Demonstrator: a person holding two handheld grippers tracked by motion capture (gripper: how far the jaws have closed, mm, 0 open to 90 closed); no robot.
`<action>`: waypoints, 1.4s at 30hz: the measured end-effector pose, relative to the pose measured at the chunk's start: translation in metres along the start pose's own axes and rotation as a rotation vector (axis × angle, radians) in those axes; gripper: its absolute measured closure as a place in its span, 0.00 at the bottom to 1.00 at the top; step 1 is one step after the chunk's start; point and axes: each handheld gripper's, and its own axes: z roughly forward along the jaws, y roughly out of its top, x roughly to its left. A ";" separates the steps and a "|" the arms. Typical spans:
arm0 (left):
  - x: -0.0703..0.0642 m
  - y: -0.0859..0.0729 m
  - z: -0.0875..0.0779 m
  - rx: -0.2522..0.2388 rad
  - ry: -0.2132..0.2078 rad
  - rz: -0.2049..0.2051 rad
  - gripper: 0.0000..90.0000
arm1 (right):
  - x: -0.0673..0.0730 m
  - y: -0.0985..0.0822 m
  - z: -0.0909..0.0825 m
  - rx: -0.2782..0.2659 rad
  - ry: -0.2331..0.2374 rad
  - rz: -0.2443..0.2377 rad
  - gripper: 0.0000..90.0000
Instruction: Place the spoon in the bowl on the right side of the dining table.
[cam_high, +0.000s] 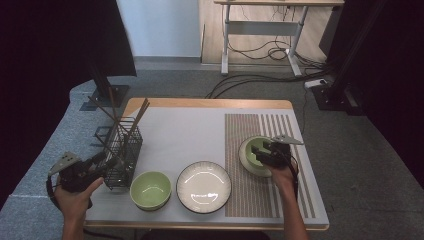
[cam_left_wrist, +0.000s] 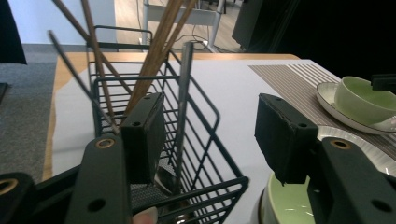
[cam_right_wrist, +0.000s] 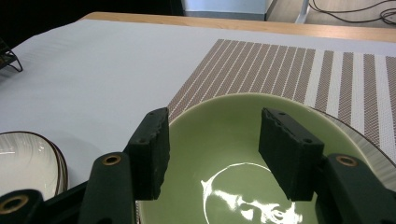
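My left gripper (cam_high: 111, 162) (cam_left_wrist: 212, 121) is open at the near side of a black wire basket (cam_high: 122, 150) (cam_left_wrist: 121, 78). Wooden chopsticks (cam_high: 132, 122) (cam_left_wrist: 156, 51) lean in the basket. In the left gripper view a thin grey rod (cam_left_wrist: 184, 93) and the basket's wires stand between the jaws, and neither pad presses on them. My right gripper (cam_high: 257, 150) (cam_right_wrist: 212, 135) hangs open just above a green bowl (cam_high: 247, 150) (cam_right_wrist: 219, 158) (cam_left_wrist: 362, 95). That bowl sits on a pale plate (cam_right_wrist: 373, 154) (cam_left_wrist: 336, 112).
A second green bowl (cam_high: 150, 189) (cam_left_wrist: 285, 200) and a white dark-rimmed plate (cam_high: 203, 186) (cam_right_wrist: 28, 154) lie near the table's front edge, between the two hands. A brown striped placemat (cam_high: 250, 130) (cam_right_wrist: 280, 60) covers the right part. Cables and a desk frame lie beyond the table.
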 end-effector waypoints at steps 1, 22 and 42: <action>0.001 0.000 0.000 0.000 0.003 -0.002 0.48 | 0.000 0.000 0.000 0.002 0.000 0.000 0.48; 0.032 0.009 0.006 0.023 0.028 -0.024 0.49 | -0.008 -0.001 -0.002 0.001 0.006 0.034 0.48; 0.052 0.016 0.029 0.061 0.009 -0.037 0.51 | -0.012 -0.002 -0.003 -0.006 0.003 0.053 0.49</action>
